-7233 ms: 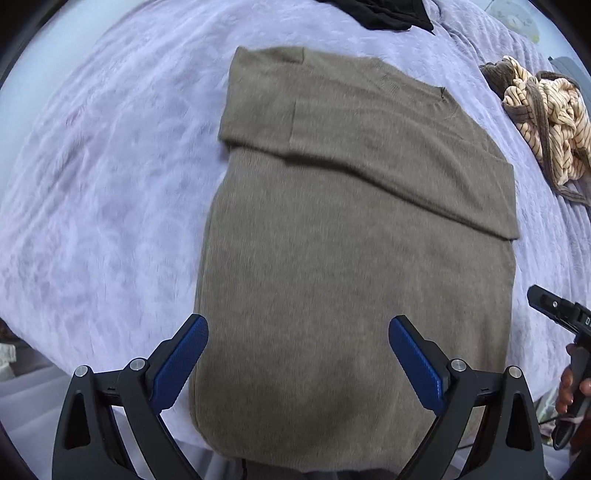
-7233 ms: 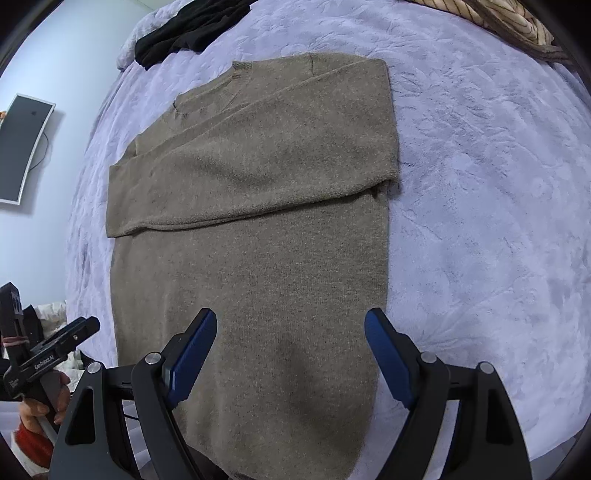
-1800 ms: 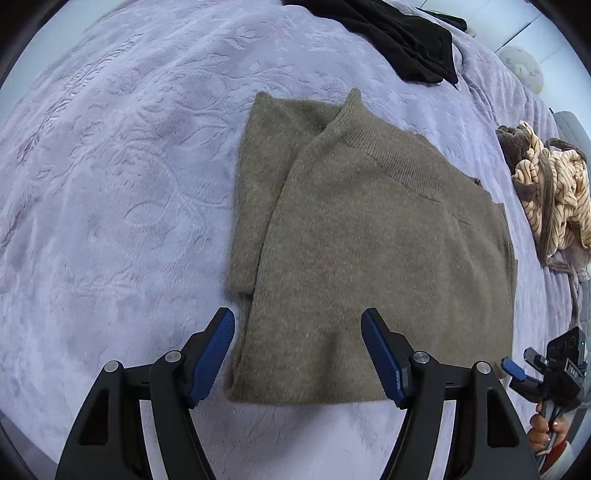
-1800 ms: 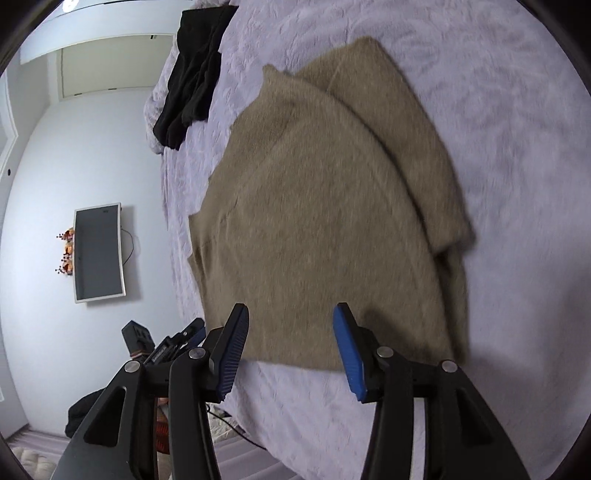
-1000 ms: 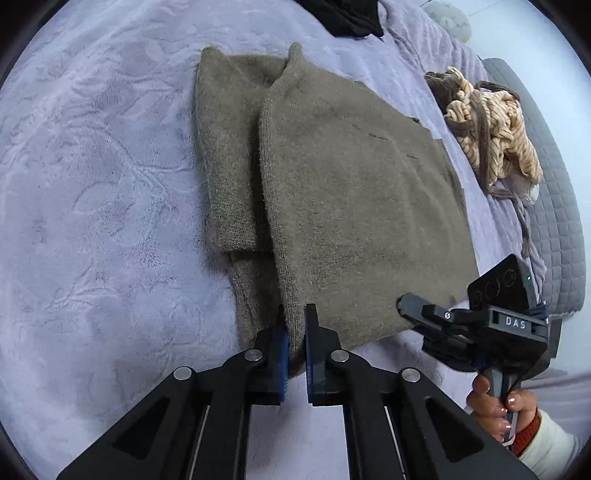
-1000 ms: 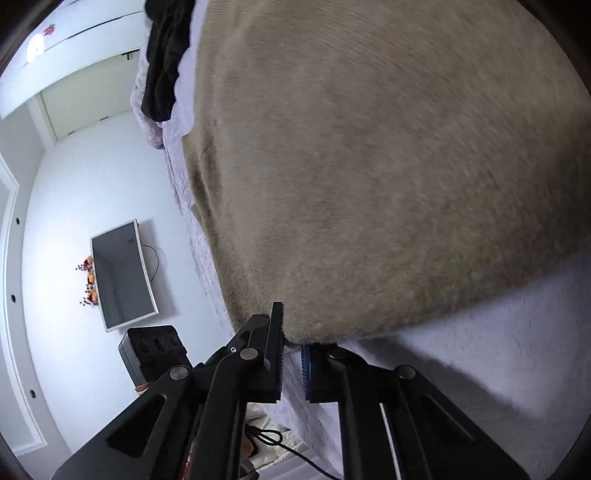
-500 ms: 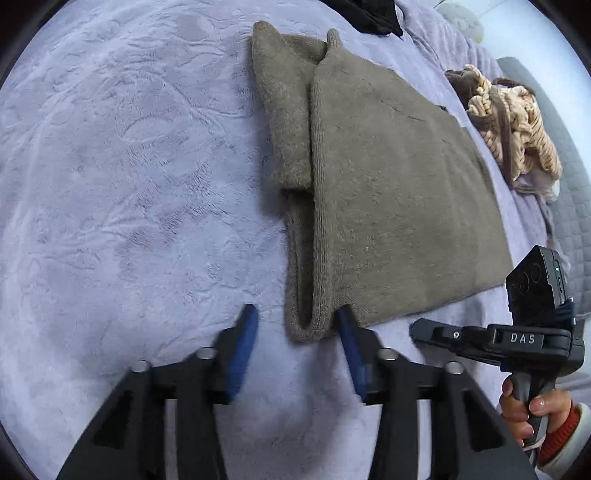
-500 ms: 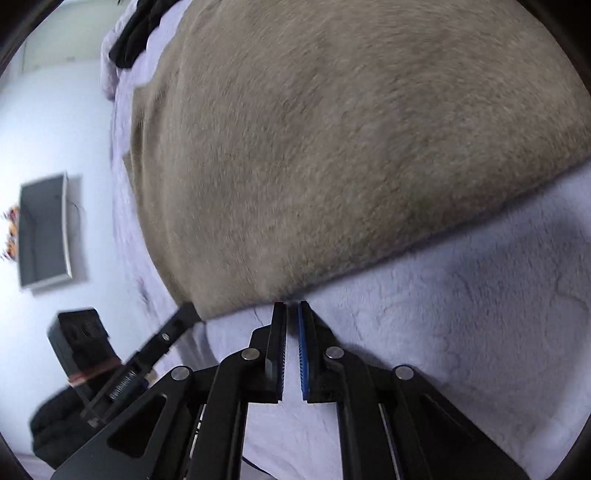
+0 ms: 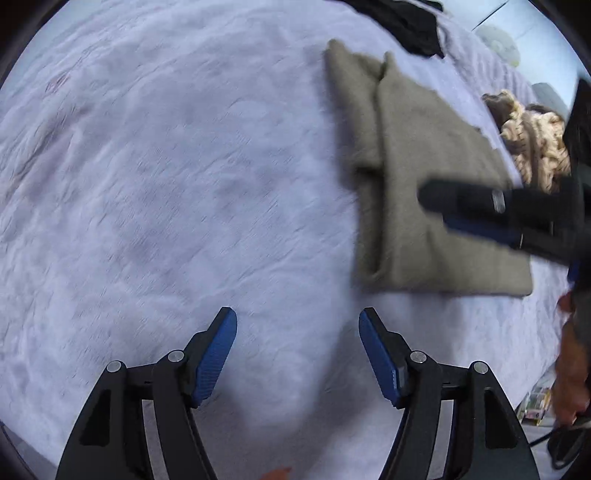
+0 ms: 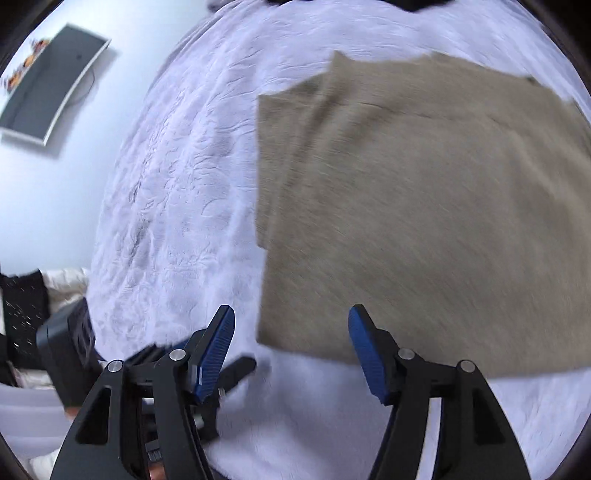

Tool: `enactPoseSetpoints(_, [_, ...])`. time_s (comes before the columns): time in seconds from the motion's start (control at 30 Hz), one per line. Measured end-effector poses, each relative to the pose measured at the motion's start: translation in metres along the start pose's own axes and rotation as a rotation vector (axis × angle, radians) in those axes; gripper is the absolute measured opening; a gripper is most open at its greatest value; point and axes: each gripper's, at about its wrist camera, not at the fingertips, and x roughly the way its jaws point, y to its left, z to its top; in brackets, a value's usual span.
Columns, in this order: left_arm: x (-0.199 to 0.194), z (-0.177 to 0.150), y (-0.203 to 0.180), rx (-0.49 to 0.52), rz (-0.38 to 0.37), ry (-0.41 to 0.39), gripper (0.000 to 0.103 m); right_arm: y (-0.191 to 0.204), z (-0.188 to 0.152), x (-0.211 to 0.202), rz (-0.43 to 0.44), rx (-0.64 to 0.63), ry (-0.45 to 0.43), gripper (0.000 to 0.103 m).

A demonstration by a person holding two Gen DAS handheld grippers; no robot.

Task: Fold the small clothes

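The brown sweater (image 9: 424,192) lies folded on the bed (image 9: 166,184), which has a pale lilac cover with a pressed leaf pattern. One narrower layer sticks out along the sweater's left side in the left wrist view, and the wider layer lies on top of it.

The left claw (image 9: 297,354) hangs over the bare cover, just beside the near corner of the sweater. Its jaws have just been opening and now stand apart, with nothing between them. The right claw (image 10: 289,350) is above the near left corner of the sweater. Its jaws have also just been opening; they stand apart and do not press the cloth. In the left wrist view the right claw reaches in from the right over the sweater, blurred.

Near the far edge of the bed lies a black garment (image 9: 402,18). To the right of the sweater is a cream and brown knitted piece (image 9: 532,144). A dark screen (image 10: 51,85) hangs on the white wall.
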Motion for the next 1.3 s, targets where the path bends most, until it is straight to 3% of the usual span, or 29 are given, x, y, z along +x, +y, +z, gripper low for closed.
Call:
enactPoseSetpoints(0.07, [0.001,-0.007,0.004,0.017,0.008,0.008,0.07,0.01,0.004,0.016,-0.054,-0.043,0.024,0.059])
enactPoseSetpoints(0.13, [-0.006,-0.01,0.003,0.024,0.004,-0.017,0.069,0.017,0.005,0.033,-0.165,-0.091,0.063,0.032])
enactPoseSetpoints(0.17, [-0.01,-0.011,0.005,0.017,-0.005,-0.028,0.069,0.014,0.006,0.036,-0.186,-0.092,0.065,0.011])
enactPoseSetpoints(0.2, [-0.014,-0.013,0.008,0.003,-0.018,-0.041,0.069,0.011,0.006,0.036,-0.168,-0.076,0.065,0.006])
enactPoseSetpoints(0.27, [-0.021,-0.014,0.014,-0.038,-0.051,-0.062,0.069,0.008,0.004,0.028,-0.117,-0.066,0.048,0.006])
enactPoseSetpoints(0.37, [-0.024,-0.015,0.023,-0.071,-0.072,-0.066,0.069,0.013,-0.004,0.03,-0.118,-0.127,0.06,0.006])
enactPoseSetpoints(0.5, [-0.02,-0.012,0.022,-0.072,-0.038,-0.053,0.069,0.015,-0.012,0.049,-0.116,-0.127,0.085,0.006])
enactPoseSetpoints(0.7, [-0.013,-0.006,0.001,-0.048,-0.035,-0.027,0.069,-0.001,-0.022,0.023,0.049,-0.078,0.094,0.014])
enactPoseSetpoints(0.8, [-0.013,-0.001,-0.008,-0.055,-0.043,-0.03,0.069,-0.021,-0.031,0.001,0.083,-0.028,0.065,0.015])
enactPoseSetpoints(1.03, [-0.008,0.007,-0.024,-0.052,-0.06,-0.015,0.07,-0.1,-0.065,-0.029,0.117,0.23,0.045,0.016])
enactPoseSetpoints(1.13, [-0.004,0.009,-0.035,-0.037,-0.066,-0.003,0.07,-0.125,-0.081,-0.032,0.109,0.305,0.045,0.027])
enactPoseSetpoints(1.2, [-0.002,0.009,-0.044,-0.021,-0.058,0.002,0.07,-0.139,-0.089,-0.036,0.118,0.349,0.037,0.042])
enactPoseSetpoints(1.3, [0.002,0.01,-0.054,-0.002,-0.05,0.015,0.07,-0.151,-0.099,-0.038,0.119,0.388,0.032,0.045])
